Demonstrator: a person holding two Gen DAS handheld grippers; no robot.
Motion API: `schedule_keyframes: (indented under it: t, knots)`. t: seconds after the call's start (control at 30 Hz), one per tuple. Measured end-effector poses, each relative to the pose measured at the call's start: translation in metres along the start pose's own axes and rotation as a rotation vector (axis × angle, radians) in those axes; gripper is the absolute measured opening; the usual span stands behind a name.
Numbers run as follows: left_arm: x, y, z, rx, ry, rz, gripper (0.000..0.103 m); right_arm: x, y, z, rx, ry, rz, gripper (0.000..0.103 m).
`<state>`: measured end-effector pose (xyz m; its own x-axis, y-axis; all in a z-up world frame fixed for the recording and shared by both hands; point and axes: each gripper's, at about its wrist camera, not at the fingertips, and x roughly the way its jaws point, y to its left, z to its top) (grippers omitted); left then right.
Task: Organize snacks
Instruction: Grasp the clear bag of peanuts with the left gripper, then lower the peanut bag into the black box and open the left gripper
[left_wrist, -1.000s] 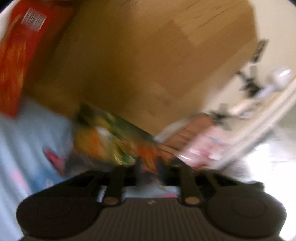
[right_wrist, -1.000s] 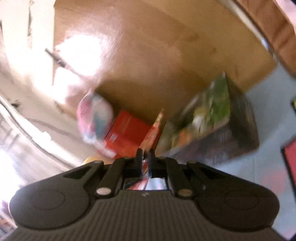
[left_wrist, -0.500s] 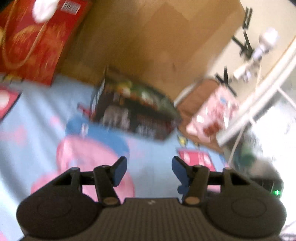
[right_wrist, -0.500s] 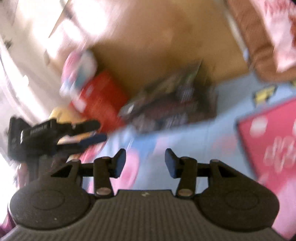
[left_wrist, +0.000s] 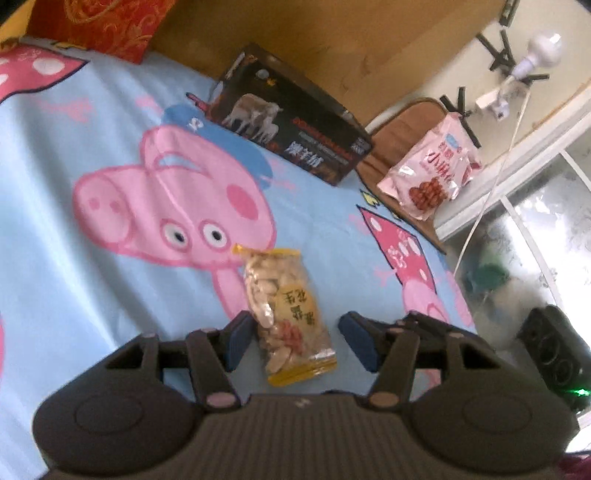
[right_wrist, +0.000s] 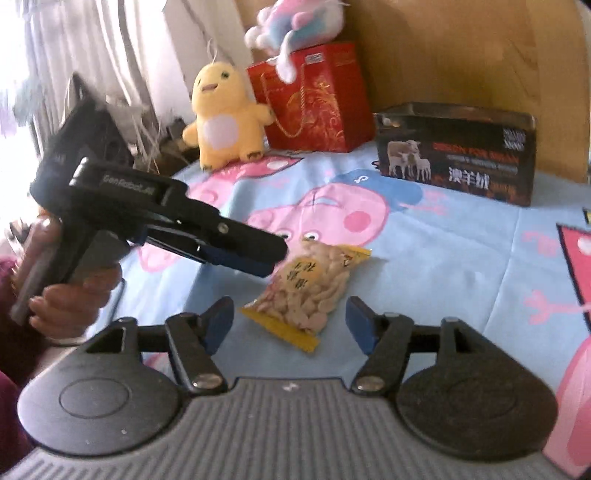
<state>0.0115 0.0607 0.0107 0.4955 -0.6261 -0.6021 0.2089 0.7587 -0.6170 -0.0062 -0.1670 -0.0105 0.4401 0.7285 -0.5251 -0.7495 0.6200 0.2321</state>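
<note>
A clear yellow-edged bag of peanuts (left_wrist: 288, 314) (right_wrist: 314, 284) lies flat on the cartoon bed sheet (left_wrist: 74, 277). My left gripper (left_wrist: 297, 332) is open and low over the bag, one finger on each side; the left pad (left_wrist: 240, 336) is close to the bag's edge. In the right wrist view a hand holds that left gripper (right_wrist: 273, 258) with its tip at the bag's far left end. My right gripper (right_wrist: 289, 319) has its jaws opening, with the bag's near corner between the fingertips and no pad touching it. A dark box (left_wrist: 291, 122) (right_wrist: 454, 155) stands by the wooden headboard.
A pink snack bag (left_wrist: 432, 170) rests on a brown cushion (left_wrist: 406, 118) past the bed's edge. A red gift bag (right_wrist: 314, 99) and a yellow plush toy (right_wrist: 225, 118) stand at the back left, with another plush (right_wrist: 295, 26) on top of the bag. A black speaker (left_wrist: 554, 350) sits on the floor.
Both grippers have pulled back from the dark box and come down to the peanut bag. The right jaws, shut a second ago, have spread wide. The left jaws hold nothing now.
</note>
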Motion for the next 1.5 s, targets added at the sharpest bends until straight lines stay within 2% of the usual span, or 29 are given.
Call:
schedule_keyframes:
  t: [0.03,0.07,0.1,0.13,0.17,0.23,0.43,0.63,0.77,0.87,0.9,0.97,1.03,1.07,1.2,1.3,1.4,1.47,1.5]
  knots:
    - [0.001,-0.002,-0.001,0.007,-0.007,0.003,0.053,0.003,-0.001,-0.003,-0.012,0.011,-0.009,0.073]
    - [0.003,-0.002,-0.001,0.004,-0.007,0.005,0.045,0.009,0.001,-0.005,-0.018,0.029,-0.010,0.072]
    - [0.004,-0.002,0.000,-0.002,-0.005,0.013,0.038,0.014,0.003,-0.007,-0.022,0.021,-0.019,0.068]
    - [0.005,-0.004,0.002,-0.003,-0.007,0.021,0.037,0.014,0.004,-0.008,-0.030,0.015,-0.043,0.054]
    - [0.004,-0.007,0.005,0.006,-0.016,0.026,0.037,0.015,0.008,-0.006,-0.049,0.009,-0.078,0.047]
    - [0.000,-0.015,0.014,0.034,-0.038,0.021,0.037,0.013,0.006,0.002,-0.037,-0.016,-0.085,0.036]
    - [-0.011,-0.046,0.068,0.116,-0.133,-0.030,0.037,-0.010,-0.008,0.036,-0.053,-0.178,-0.139,0.035]
    - [0.014,-0.070,0.140,0.166,-0.187,-0.046,0.038,-0.009,-0.045,0.093,-0.050,-0.268,-0.213,0.035]
    - [0.048,-0.067,0.181,0.156,-0.183,-0.043,0.038,0.007,-0.087,0.127,-0.022,-0.268,-0.225,0.035]
    - [0.083,-0.057,0.202,0.146,-0.168,-0.016,0.040,0.025,-0.118,0.141,0.019,-0.253,-0.236,0.035]
    - [0.096,-0.054,0.205,0.150,-0.157,0.006,0.046,0.035,-0.126,0.143,0.027,-0.248,-0.247,0.035]
    - [0.122,-0.046,0.212,0.143,-0.120,0.088,0.050,0.056,-0.141,0.145,0.005,-0.232,-0.291,0.038]
    - [0.129,-0.040,0.215,0.117,-0.118,0.090,0.051,0.075,-0.152,0.147,-0.023,-0.185,-0.391,0.053]
    - [0.123,-0.038,0.216,0.106,-0.137,0.064,0.051,0.077,-0.156,0.145,-0.021,-0.181,-0.413,0.053]
    - [0.088,-0.037,0.215,0.094,-0.244,0.017,0.054,0.052,-0.162,0.137,0.040,-0.272,-0.355,0.053]
    - [0.071,-0.034,0.209,0.056,-0.268,-0.037,0.054,0.046,-0.161,0.139,0.065,-0.280,-0.292,0.053]
    - [0.067,-0.035,0.202,0.047,-0.256,-0.053,0.054,0.061,-0.171,0.156,0.159,-0.181,-0.146,0.052]
    - [0.065,-0.037,0.195,0.061,-0.240,-0.051,0.054,0.086,-0.191,0.169,0.288,-0.020,-0.011,0.051]
    - [0.062,-0.039,0.193,0.069,-0.245,-0.042,0.056,0.096,-0.202,0.173,0.353,0.014,0.010,0.049]
